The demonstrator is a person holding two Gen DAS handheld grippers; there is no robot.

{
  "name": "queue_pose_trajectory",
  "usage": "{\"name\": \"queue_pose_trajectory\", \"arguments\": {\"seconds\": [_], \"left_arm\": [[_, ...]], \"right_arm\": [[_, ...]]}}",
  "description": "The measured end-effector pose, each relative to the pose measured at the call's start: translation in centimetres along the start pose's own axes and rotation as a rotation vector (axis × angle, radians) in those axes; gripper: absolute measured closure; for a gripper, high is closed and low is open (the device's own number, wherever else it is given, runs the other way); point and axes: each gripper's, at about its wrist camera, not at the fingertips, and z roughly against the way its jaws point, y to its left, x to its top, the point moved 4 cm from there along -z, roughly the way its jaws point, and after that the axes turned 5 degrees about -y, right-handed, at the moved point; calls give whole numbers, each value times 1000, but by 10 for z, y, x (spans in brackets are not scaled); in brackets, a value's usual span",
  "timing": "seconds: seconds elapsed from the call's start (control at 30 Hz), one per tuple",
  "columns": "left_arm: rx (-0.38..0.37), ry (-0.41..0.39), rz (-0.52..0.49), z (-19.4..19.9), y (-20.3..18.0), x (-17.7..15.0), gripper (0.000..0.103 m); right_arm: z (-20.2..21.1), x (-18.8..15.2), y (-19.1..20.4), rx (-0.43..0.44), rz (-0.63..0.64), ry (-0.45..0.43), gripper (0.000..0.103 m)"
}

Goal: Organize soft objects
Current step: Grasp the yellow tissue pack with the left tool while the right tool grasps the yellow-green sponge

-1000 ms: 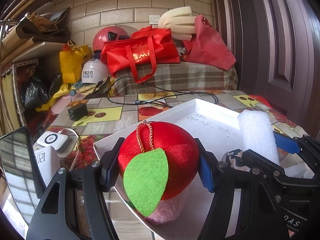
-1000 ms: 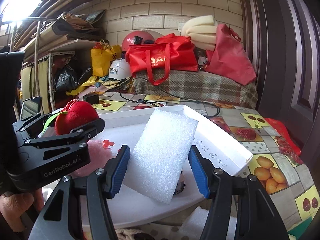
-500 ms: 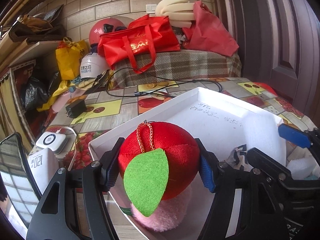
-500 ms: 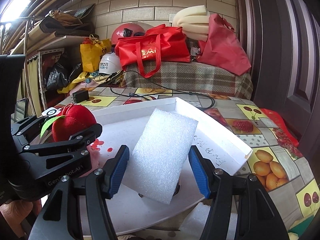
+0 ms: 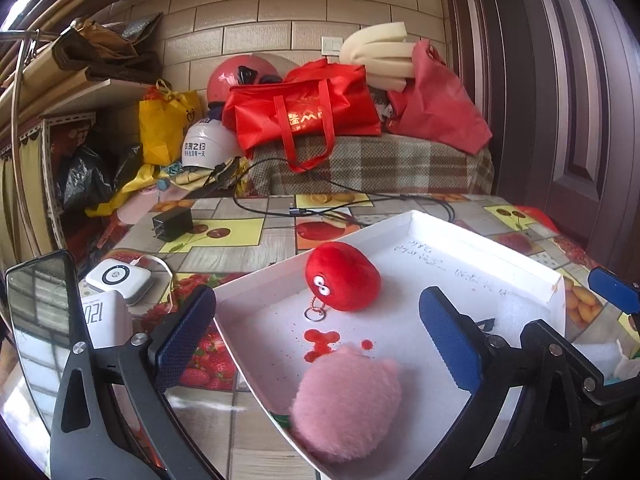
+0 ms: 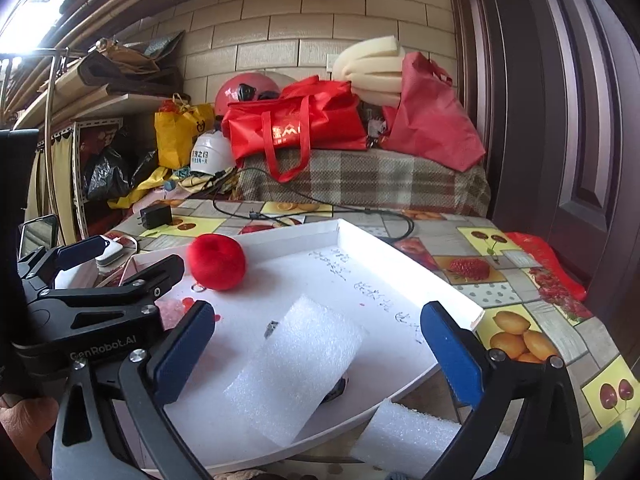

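— What have you got in the grippers?

— Nothing. My left gripper (image 5: 318, 344) has just been opening and its jaws now stand wide apart with nothing between the pads. The same goes for my right gripper (image 6: 318, 356): it has just been opening, and the foam sheet (image 6: 298, 368) lies below it inside the white tray (image 6: 448, 280), clear of both pads.

— Count the soft things for me.

— In the tray: one red plush apple (image 5: 342, 276), lying on its side towards the far corner with its key ring on the tray floor, one pink fluffy toy (image 5: 348, 404) at the near edge, and that one foam sheet. A second foam block (image 6: 404, 436) sits outside, on the table (image 6: 520, 280) just beside the tray's near rim.

— Do both cameras show all that?

— No. The left one shows the pink toy whole and the apple's white eyes; the right one catches only a sliver of pink behind my left gripper and shows the apple's plain red back. The right one shows both foam pieces clearly, and a small dark thing under the sheet that I cannot make out. It also shows a hand (image 6: 24, 420) on the left gripper.
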Motion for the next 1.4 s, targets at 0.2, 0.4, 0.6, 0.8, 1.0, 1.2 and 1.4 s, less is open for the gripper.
{"name": "queue_pose_trajectory", "arguments": {"seconds": [0.2,0.4,0.6,0.8,1.0,1.2,1.4], "left_arm": [[-26,-87,21,21,4,3,0],[-68,-73,58,38,8,-1,0],[-252,-40,48,78,-8,-14,0],[-582,88,-110,128,-53,-38,1],[-772,180,-388,188,-98,-70,1],[-781,307,-602,194,-133,-105,1],[-790,367,-641,187,-138,-120,13]], "right_arm": [[12,0,-8,-13,-23,-37,0],[32,-5,-18,-14,-1,-41,0],[67,-17,-43,-29,22,-40,0],[110,-35,-92,-78,-32,14,0],[149,-51,-177,-217,-186,84,0],[137,-68,-220,-208,-362,190,1],[105,-73,-206,-168,-349,250,9]]}}
